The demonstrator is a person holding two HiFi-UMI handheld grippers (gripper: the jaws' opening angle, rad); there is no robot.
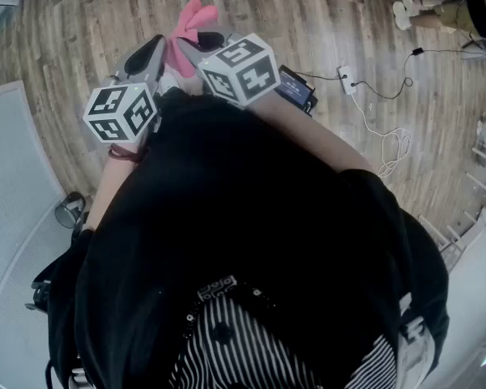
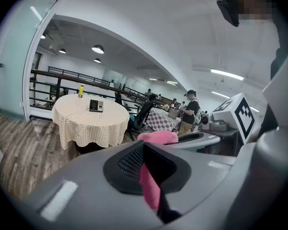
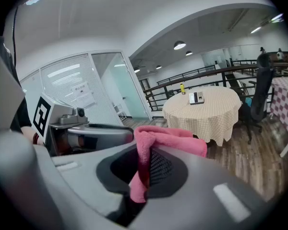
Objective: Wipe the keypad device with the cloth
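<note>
Left gripper (image 2: 146, 166): jaws clenched on pink cloth (image 2: 150, 188).
Right gripper (image 3: 145, 164): jaws likewise pinch the cloth.
Keypad device (image 2: 96, 105): on round tabletop (image 2: 72, 121), well ahead; neither gripper nearer.

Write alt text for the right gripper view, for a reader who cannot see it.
The right claw is shut on a pink cloth, which bunches over its tip. Beyond, a keypad device and a yellow bottle sit on a round, check-covered table. The left claw is alongside at left.
</note>
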